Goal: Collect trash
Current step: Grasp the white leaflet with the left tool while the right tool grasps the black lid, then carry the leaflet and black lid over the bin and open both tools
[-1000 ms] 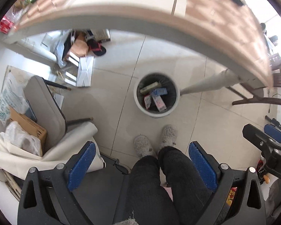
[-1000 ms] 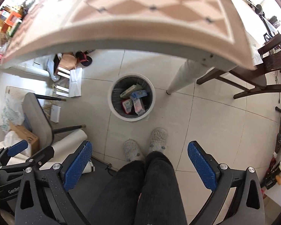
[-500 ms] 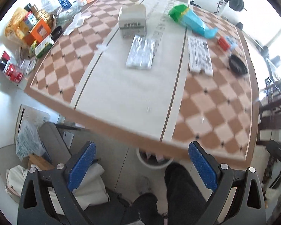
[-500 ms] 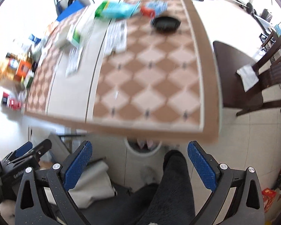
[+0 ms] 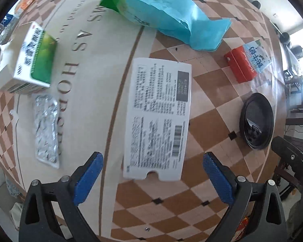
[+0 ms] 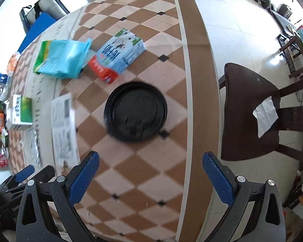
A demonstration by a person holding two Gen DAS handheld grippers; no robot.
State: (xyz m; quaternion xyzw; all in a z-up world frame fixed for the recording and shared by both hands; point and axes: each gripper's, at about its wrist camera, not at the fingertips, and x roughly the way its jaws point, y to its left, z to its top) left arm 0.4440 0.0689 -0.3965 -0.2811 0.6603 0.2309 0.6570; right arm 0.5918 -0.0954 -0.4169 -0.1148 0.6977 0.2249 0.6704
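On the checkered table (image 5: 171, 205), left to right: foil pack (image 5: 45, 129), white card (image 5: 158, 119), black lid (image 6: 135, 112). Left gripper (image 5: 151, 173) hovered wide over the card, right gripper (image 6: 149, 173) wide before the lid. Picking stage; next needs lowering, then closing.

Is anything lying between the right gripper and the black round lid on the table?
Nothing visible. The right gripper is open and faces the black lid across bare checkered table. The red-and-blue carton lies beyond the lid, the white printed card off to its left.
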